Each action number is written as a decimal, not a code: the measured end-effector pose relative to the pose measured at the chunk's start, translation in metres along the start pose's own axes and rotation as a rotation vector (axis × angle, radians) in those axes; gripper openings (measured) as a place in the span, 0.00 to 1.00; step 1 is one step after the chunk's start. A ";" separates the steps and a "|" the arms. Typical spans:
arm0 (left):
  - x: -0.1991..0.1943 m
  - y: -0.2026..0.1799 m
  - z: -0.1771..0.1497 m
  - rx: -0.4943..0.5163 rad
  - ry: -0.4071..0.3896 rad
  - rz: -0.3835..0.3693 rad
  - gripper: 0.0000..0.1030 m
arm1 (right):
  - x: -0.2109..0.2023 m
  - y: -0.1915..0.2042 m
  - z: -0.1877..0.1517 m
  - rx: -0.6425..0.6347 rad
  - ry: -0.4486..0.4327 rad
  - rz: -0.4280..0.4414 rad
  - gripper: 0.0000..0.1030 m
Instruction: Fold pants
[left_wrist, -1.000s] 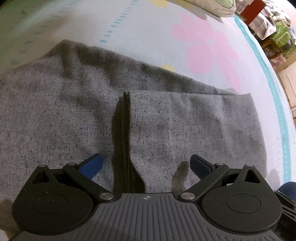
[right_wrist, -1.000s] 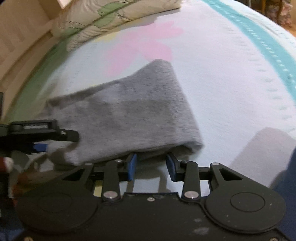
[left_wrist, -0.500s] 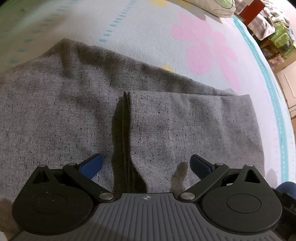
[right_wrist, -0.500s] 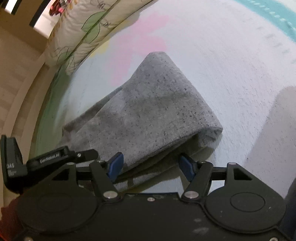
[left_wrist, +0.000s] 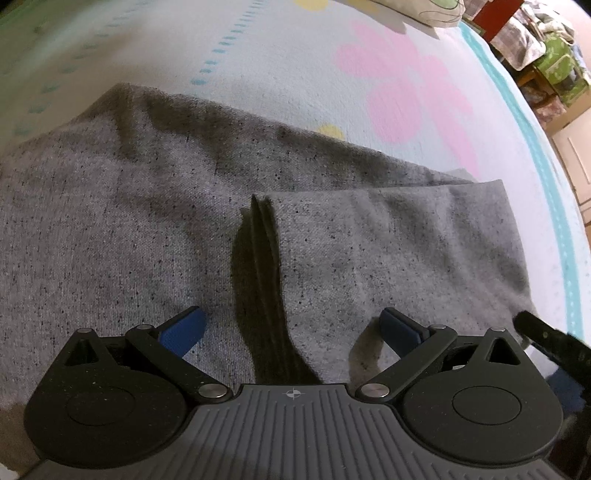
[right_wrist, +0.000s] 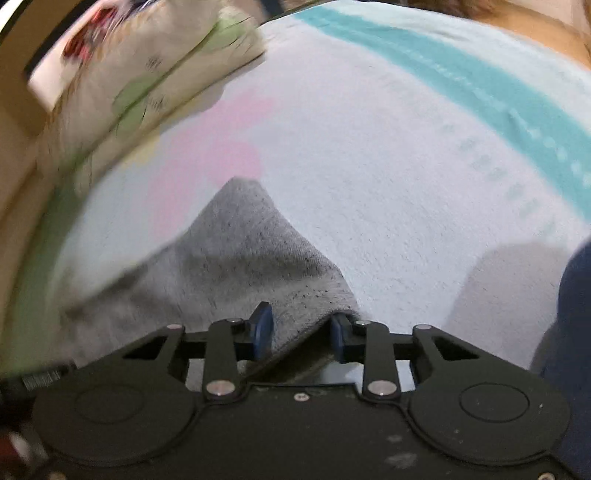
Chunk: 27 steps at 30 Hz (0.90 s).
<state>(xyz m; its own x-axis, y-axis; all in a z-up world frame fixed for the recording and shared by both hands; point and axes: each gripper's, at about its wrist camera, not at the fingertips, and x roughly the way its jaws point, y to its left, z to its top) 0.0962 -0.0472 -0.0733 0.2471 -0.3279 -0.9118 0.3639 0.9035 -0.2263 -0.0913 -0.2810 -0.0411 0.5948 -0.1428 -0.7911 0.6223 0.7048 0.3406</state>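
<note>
Here the grey pants (left_wrist: 155, 236) lie folded on the flowered bedsheet (left_wrist: 295, 74); the left gripper (left_wrist: 291, 328) hovers over them with fingers spread wide, gripping nothing; the right gripper (right_wrist: 301, 332) is half closed around the folded edge, which sits between its blue pads (right_wrist: 263, 328); whether they pinch it, I cannot tell.

Motion blur is smearing the pillow (right_wrist: 147, 70) left of the jaws; the gray pants (left_wrist: 110, 229) are running past the frame's left edge.

Left tool (left_wrist: 291, 328) spread wide over folded pants (left_wrist: 388, 240).
</note>
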 end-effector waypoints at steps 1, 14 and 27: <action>-0.001 0.000 0.000 0.000 -0.002 -0.001 0.99 | -0.003 0.008 0.000 -0.061 0.006 -0.023 0.28; -0.024 0.012 -0.003 -0.070 -0.051 -0.041 0.99 | -0.027 0.020 0.025 -0.320 0.004 -0.058 0.03; -0.030 -0.031 -0.007 0.004 -0.102 -0.112 0.99 | 0.002 0.023 0.037 -0.344 0.087 -0.015 0.06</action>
<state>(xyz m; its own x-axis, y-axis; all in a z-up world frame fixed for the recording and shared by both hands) 0.0711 -0.0629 -0.0410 0.2948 -0.4534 -0.8411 0.3980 0.8585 -0.3233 -0.0572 -0.2914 -0.0158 0.5319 -0.1052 -0.8402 0.4136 0.8981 0.1494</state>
